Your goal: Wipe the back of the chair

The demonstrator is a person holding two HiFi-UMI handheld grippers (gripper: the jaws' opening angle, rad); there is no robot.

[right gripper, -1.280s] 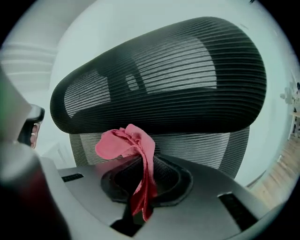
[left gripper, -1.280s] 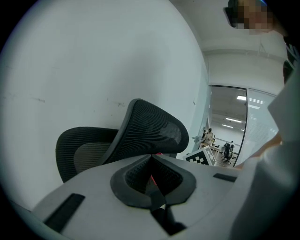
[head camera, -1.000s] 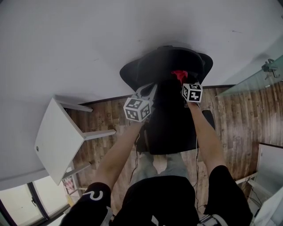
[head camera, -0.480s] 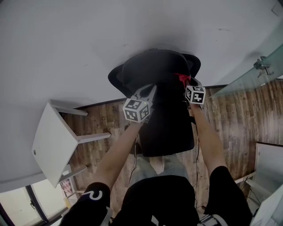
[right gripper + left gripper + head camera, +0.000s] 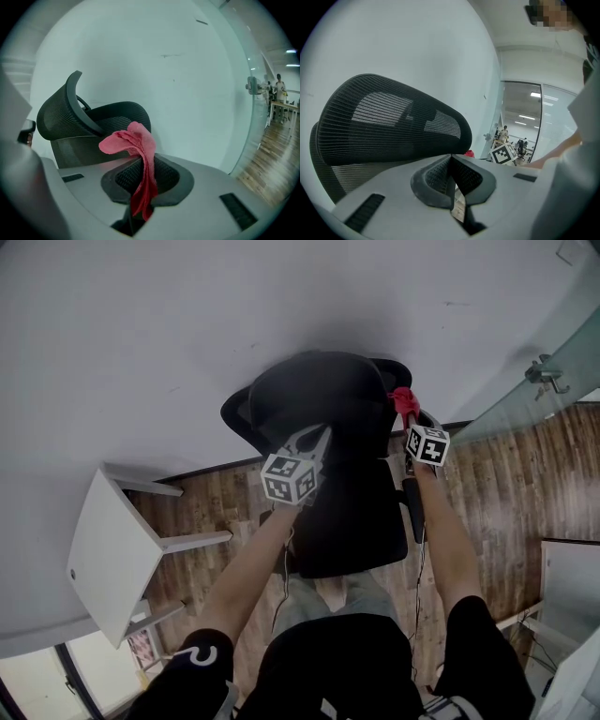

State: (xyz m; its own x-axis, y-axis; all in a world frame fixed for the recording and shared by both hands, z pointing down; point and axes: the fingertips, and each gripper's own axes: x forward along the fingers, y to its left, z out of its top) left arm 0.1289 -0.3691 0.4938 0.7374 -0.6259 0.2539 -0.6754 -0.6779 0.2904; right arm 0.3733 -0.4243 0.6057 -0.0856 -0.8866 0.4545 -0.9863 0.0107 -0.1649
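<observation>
- Below me stands the black mesh office chair (image 5: 349, 517), back towards me.
- My right gripper (image 5: 144, 174) pinches a crumpled red cloth (image 5: 135, 139) beside the chair's top right edge.
- My left gripper (image 5: 451, 161) is closed, empty.
- I judge most of the back is not yet wiped.

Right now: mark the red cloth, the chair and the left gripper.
red cloth (image 5: 135, 139), right gripper view, bunched part above the jaws.
chair (image 5: 393, 117), left gripper view, upper mesh panel.
left gripper (image 5: 451, 158), left gripper view, where its closed tips meet.
</observation>
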